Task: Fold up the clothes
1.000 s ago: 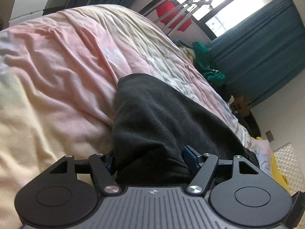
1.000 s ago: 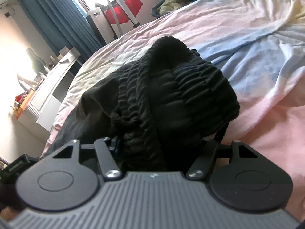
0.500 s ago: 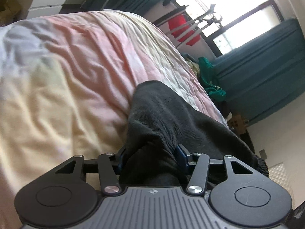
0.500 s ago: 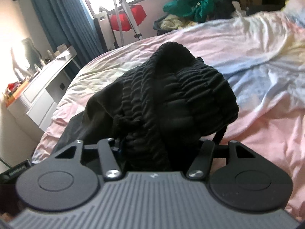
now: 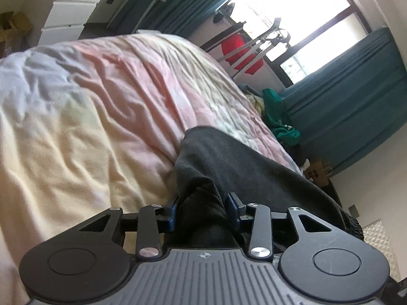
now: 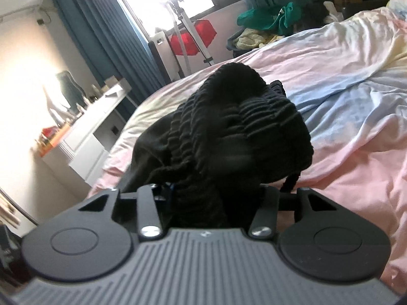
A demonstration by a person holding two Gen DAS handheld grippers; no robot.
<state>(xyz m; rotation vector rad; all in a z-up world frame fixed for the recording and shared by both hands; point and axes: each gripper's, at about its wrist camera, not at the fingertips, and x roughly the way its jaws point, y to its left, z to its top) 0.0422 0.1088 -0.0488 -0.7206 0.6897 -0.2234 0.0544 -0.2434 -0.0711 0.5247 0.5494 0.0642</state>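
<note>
Dark garment (image 5: 244,175) draped over the bed (image 5: 106,117), smooth twill-like cloth at one end, thick ribbed elastic waistband (image 6: 241,127) bunched into a hump at the other, with a cord end (image 6: 290,181) dangling beside it. Left tool (image 5: 202,209) closing on a pinched fold of the smooth cloth, blue pads against the fabric on both sides. Right tool (image 6: 216,198) closing too, with gathered waistband filling the gap; fingertips buried in black cloth, contact hard to make out. Crumpled pastel sheet beneath, pink, cream and pale blue, soft and wrinkled. Garment's far side cut off below both tool bodies; overall shape unclear.
</note>
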